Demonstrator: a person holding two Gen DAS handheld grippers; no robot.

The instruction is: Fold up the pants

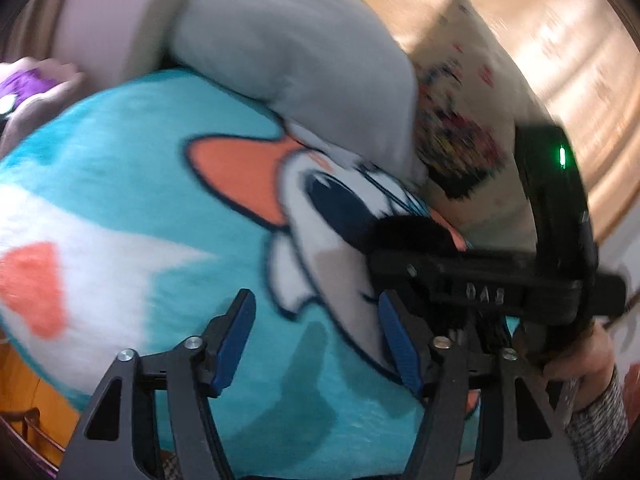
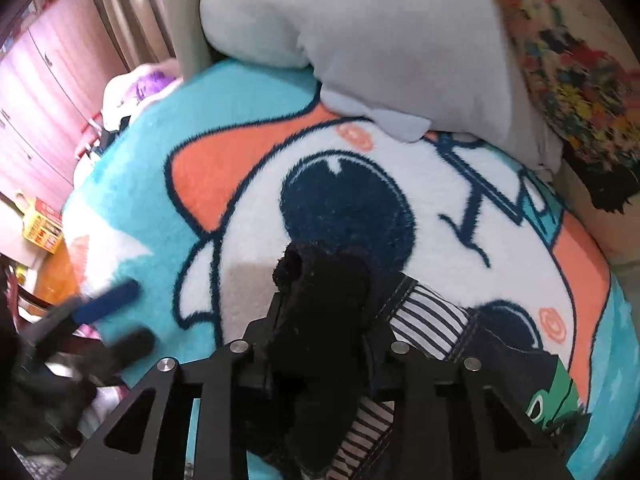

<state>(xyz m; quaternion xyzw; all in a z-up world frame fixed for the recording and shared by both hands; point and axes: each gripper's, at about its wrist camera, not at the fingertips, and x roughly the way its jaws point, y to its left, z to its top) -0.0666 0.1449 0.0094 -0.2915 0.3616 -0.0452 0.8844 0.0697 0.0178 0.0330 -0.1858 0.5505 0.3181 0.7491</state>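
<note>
The pants are dark, with a striped lining and a green frog patch. They are bunched between the jaws of my right gripper, which is shut on them above the cartoon blanket. Part of the dark cloth shows in the left wrist view beside the right gripper body. My left gripper is open and empty above the blanket, its blue pads spread apart. It also shows blurred in the right wrist view.
A grey pillow and a patterned cushion lie at the far side of the bed. A pink wardrobe stands on the left. A yellow box sits on a wooden surface by the bed's left edge.
</note>
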